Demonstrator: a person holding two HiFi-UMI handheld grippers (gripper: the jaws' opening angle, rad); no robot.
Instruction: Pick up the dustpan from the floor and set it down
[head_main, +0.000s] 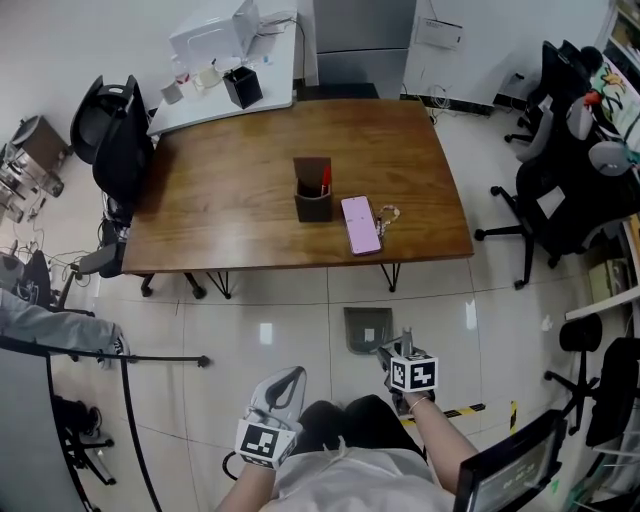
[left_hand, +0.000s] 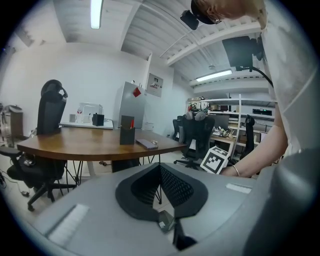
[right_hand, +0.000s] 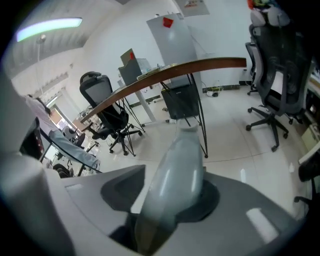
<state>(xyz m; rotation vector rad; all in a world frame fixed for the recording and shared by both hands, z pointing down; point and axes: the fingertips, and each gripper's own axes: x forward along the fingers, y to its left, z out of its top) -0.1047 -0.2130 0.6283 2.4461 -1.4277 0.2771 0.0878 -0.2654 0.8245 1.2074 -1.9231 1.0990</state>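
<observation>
head view: the grey dustpan (head_main: 366, 328) lies on the pale tiled floor (head_main: 280, 320), just on the near side of the wooden table (head_main: 230, 200). its handle (right_hand: 182, 160) rises toward the right gripper (head_main: 392, 353). in the right gripper view the handle runs up between the jaws, which stand a little apart. a sliver of floor shows between one pad and the handle, so they are not clamped on it. the left gripper (head_main: 288, 378) hangs to the left, well apart from the dustpan. its jaws meet at the tips with nothing between them. on the table stand a dark pen holder (head_main: 313, 192) and, just right of it, a pink phone (head_main: 361, 225). black office chairs (head_main: 560, 190) stand at the right.
</observation>
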